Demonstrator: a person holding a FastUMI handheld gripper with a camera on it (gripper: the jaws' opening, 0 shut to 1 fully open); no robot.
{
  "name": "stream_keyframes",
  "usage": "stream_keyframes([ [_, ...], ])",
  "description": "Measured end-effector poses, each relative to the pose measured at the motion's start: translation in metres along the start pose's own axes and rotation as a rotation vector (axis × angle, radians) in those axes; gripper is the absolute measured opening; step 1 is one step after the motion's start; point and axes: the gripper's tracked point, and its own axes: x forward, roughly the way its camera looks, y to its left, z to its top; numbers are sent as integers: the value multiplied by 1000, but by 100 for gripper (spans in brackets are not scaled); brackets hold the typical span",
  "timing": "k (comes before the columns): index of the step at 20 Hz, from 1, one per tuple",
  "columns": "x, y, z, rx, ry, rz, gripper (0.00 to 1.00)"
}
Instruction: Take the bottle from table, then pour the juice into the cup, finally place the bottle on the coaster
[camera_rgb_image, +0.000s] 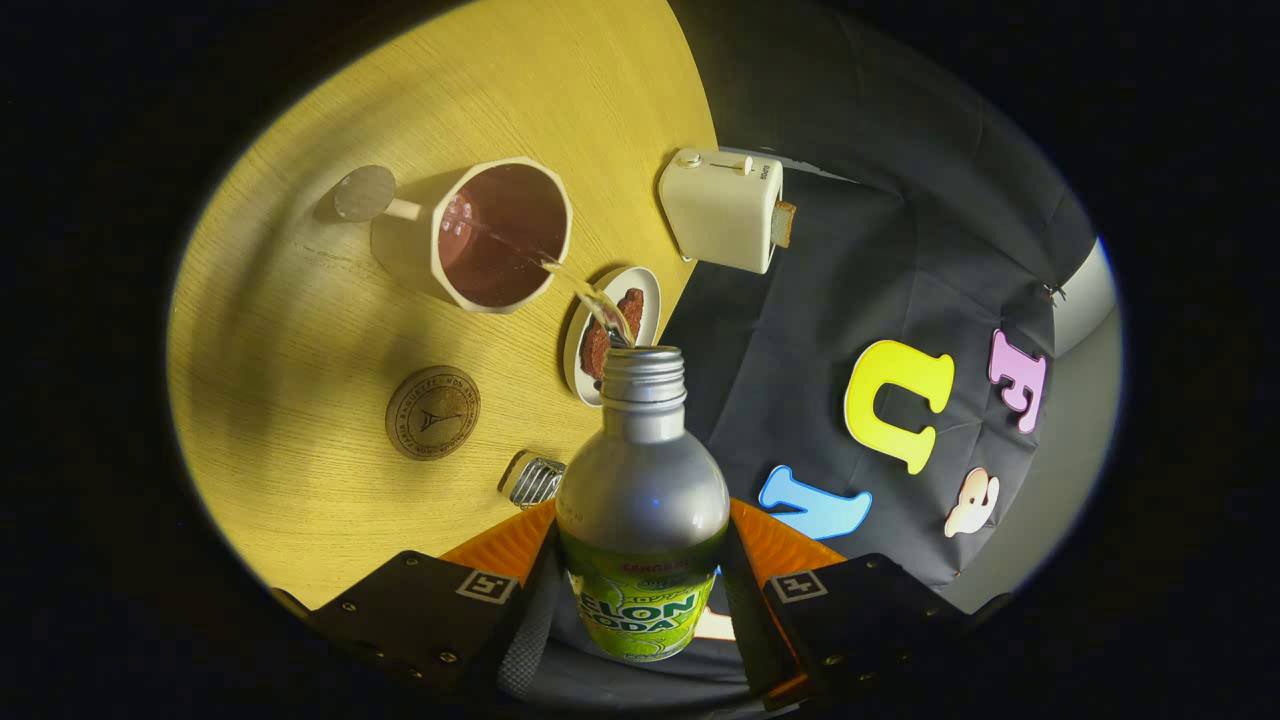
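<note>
A silver bottle (641, 480) with a green label and an uncapped threaded neck sits between my fingers, and my gripper (640, 585) is shut on its body. The whole view is tilted, with the bottle's mouth aimed toward a cream faceted cup (495, 235) beyond the fingers. A thin stream of liquid (590, 295) arcs from the bottle's mouth over the cup's rim, and the cup holds dark reddish liquid. A round brown coaster (432, 412) lies on the wooden table (300, 330), on the near side of the cup.
A small white plate (645, 295) with a brown piece of food lies just beyond the bottle's mouth. A cream toaster (722, 208) with a slice in it stands at the table's edge. A small metal rack (536, 481) rests beside the bottle, and a round flat disc (364, 192) lies past the cup.
</note>
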Motion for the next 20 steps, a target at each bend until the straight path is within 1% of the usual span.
stream_keyframes([
  [15, 2, -10, -4, -93, 1, -20, 77],
  [20, 5, -10, -4, -151, -4, -17, 77],
])
